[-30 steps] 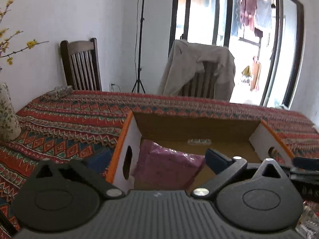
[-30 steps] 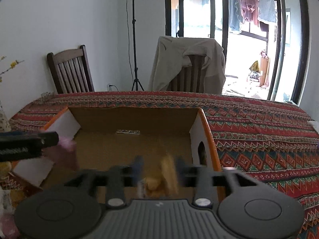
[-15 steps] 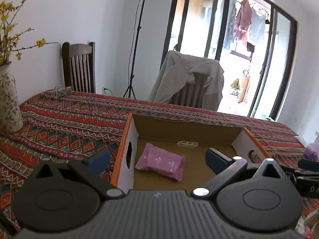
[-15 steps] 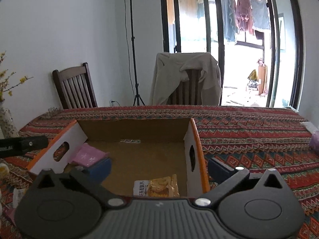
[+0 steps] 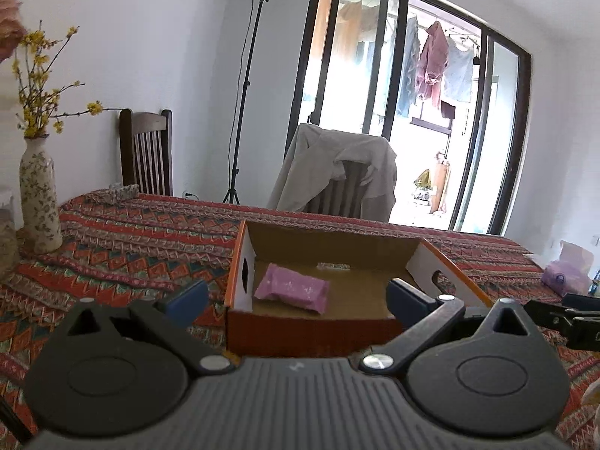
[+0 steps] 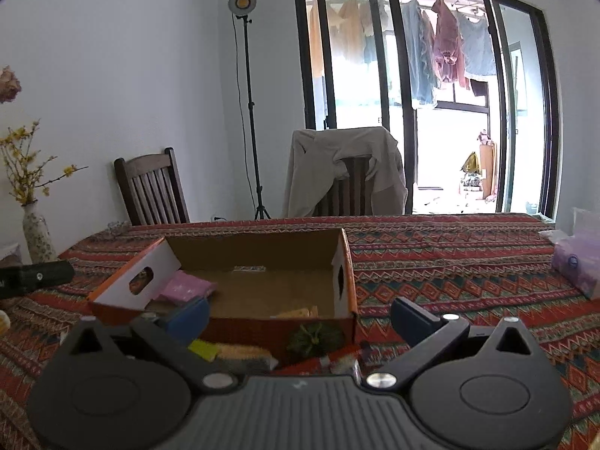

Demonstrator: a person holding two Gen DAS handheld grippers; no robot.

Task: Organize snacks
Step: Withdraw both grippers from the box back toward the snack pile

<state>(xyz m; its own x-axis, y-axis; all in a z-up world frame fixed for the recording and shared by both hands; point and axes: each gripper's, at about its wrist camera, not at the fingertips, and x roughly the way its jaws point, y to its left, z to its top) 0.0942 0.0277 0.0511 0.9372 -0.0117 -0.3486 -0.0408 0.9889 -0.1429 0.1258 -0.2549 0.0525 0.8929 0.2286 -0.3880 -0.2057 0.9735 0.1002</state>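
Observation:
An open cardboard box with orange outer walls stands on the patterned tablecloth. A pink snack packet lies at its left end, and a yellow cookie packet lies near its front right corner. My left gripper is open and empty, held back from the box's front wall. My right gripper is also open and empty, just before the box. More snacks lie in front of the box: a green one, a yellow-grey packet and a red one.
A flowered vase with yellow twigs stands at the table's left end. A purple tissue pack sits at the right. Behind the table are a wooden chair, a chair draped with a jacket and a lamp stand.
Both grippers have drawn back from the box and risen a little. The right gripper opened and left the yellow cookie packet inside. The pink packet stays where it lay.

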